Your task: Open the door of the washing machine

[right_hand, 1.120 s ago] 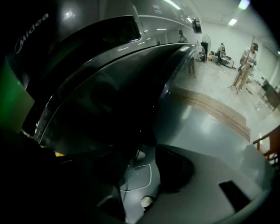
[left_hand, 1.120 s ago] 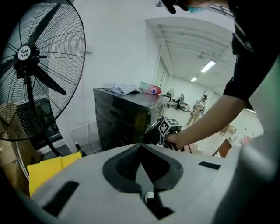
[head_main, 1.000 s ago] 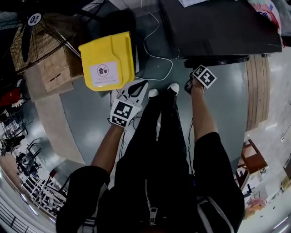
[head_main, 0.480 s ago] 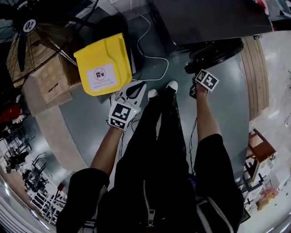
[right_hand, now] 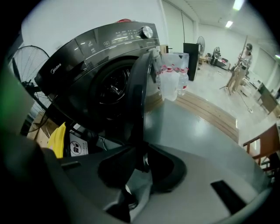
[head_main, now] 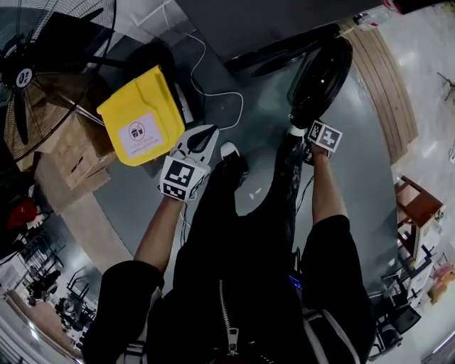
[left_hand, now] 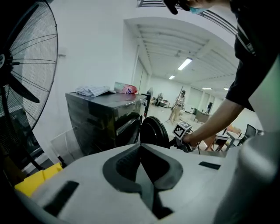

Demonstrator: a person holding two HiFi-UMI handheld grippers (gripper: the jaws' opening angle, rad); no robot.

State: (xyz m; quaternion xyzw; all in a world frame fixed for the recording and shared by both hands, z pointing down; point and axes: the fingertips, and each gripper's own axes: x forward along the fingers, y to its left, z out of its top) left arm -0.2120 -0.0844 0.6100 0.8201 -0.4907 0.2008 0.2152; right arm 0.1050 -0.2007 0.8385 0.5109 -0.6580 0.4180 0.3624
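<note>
The dark grey washing machine [head_main: 270, 21] [right_hand: 105, 52] stands at the top of the head view. Its round door [head_main: 320, 71] [right_hand: 140, 96] is swung out on edge, leaving the drum opening [right_hand: 111, 89] exposed. My right gripper [head_main: 300, 128] [right_hand: 142, 159] sits at the door's lower rim; its jaws are closing with the rim between them. The left gripper view shows that gripper [left_hand: 181, 142] beside the door [left_hand: 153, 131]. My left gripper [head_main: 202, 138] [left_hand: 142, 151] hangs by the person's left leg, shut and holding nothing, pointing toward the machine [left_hand: 103, 116].
A yellow bin [head_main: 135, 117] lies on the floor left of the machine, beside a cardboard box [head_main: 64, 149] and a standing fan [head_main: 35, 64]. A white cable [head_main: 213, 106] runs across the floor. Packed water bottles [right_hand: 173, 74] and a wooden platform [head_main: 387, 92] are right of the machine.
The door has swung out from nearly closed to wide open, with my right gripper moving along at its rim. The left gripper shifted slightly and the head view turned.
</note>
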